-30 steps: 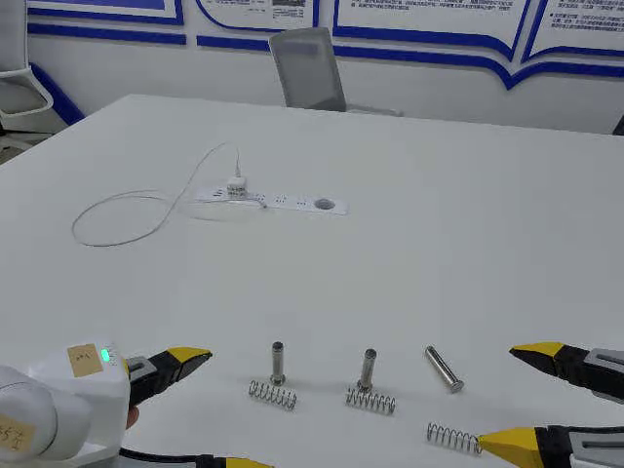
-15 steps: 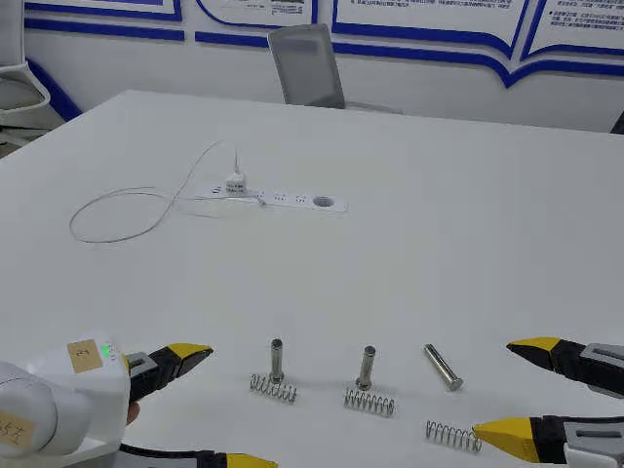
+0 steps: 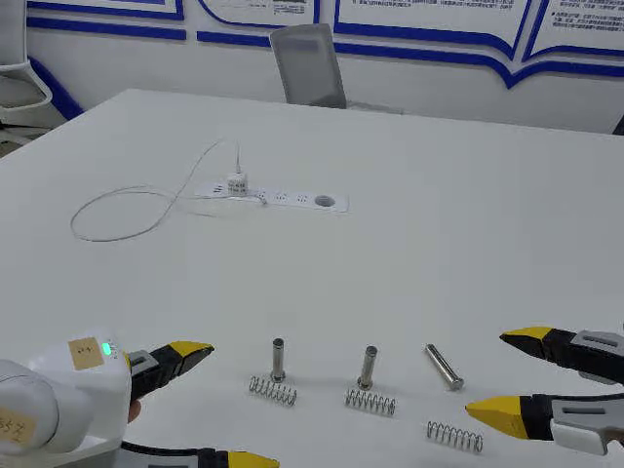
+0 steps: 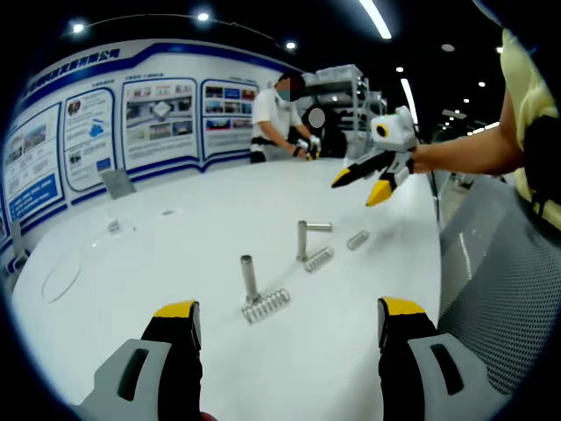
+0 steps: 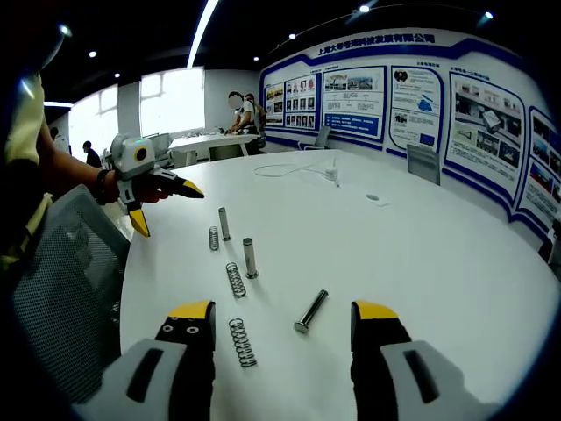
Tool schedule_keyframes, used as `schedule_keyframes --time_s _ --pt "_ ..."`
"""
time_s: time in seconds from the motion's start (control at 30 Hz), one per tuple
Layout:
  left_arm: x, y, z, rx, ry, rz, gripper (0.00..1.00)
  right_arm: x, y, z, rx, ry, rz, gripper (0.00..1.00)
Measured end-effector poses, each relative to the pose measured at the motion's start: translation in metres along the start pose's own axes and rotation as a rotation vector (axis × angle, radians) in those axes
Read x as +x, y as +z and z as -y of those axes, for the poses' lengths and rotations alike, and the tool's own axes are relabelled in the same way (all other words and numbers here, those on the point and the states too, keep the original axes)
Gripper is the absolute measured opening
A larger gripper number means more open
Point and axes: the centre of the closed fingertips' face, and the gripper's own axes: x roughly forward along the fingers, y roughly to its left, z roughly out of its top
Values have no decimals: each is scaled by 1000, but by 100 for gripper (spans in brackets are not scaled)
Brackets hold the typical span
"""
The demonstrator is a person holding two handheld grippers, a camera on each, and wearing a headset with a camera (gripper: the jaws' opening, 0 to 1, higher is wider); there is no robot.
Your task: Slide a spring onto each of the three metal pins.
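Two metal pins (image 3: 278, 359) (image 3: 368, 367) stand upright near the table's front edge, and a third pin (image 3: 444, 368) lies flat to their right. A spring lies in front of each: left (image 3: 272, 391), middle (image 3: 370, 402), right (image 3: 454, 436). My left gripper (image 3: 222, 404) is open, left of the row and holding nothing. My right gripper (image 3: 490, 372) is open just right of the flat pin and its spring. In the right gripper view the flat pin (image 5: 311, 310) and nearest spring (image 5: 240, 341) lie just ahead of the open right gripper (image 5: 282, 309). In the left gripper view the left gripper (image 4: 287, 309) faces the nearest upright pin (image 4: 250, 279).
A white power strip (image 3: 278, 199) with a plugged charger and a looping cable (image 3: 136, 210) lies mid-table. A grey chair (image 3: 307, 66) stands at the far edge. The white table (image 3: 439, 214) is wide and bare beyond the pins. People stand in the background.
My right gripper has shifted slightly up and left, so its lower jaw no longer overlaps the right spring's end. The left gripper, pins and springs have stayed put.
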Motion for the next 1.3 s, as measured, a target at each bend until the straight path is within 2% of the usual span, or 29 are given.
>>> schedule_keyframes --time_s 0.43,0.87,1.3 --pt "0 1 0 1 1 0 84 16 0 14 50 -22 -52 55" --pt "-1 1 0 1 4 -2 84 36 0 31 52 -68 -120 44" --pt "-1 0 1 1 4 -4 84 55 -8 39 57 -108 -204 36"
